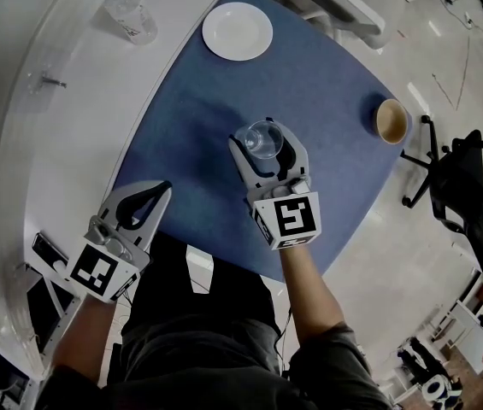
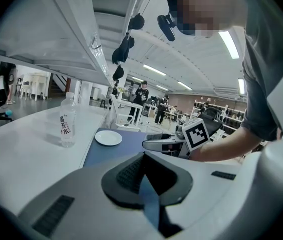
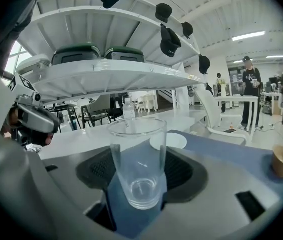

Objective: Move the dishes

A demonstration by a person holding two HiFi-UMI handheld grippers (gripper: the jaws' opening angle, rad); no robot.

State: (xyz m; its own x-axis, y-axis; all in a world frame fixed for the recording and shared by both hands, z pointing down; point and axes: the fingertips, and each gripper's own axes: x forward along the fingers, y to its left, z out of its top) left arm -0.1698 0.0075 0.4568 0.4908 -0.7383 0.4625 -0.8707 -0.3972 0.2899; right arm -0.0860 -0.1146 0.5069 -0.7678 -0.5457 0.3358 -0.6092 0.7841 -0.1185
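Right gripper (image 1: 264, 148) pinching clear glass (image 3: 137, 154), upright between jaws, over blue mat (image 1: 198, 118). Left gripper (image 1: 157, 196) pressed together, empty, to its left at mat edge. White plate (image 1: 238, 31) well ahead of right gripper; paper cup (image 1: 391, 120) off its right.

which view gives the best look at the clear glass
The right gripper view: the clear glass stands upright, close and whole, clamped between the jaws of the right hand-held gripper. The head view shows only its rim and base from above. The left gripper view shows that gripper side-on, the glass barely discernible.
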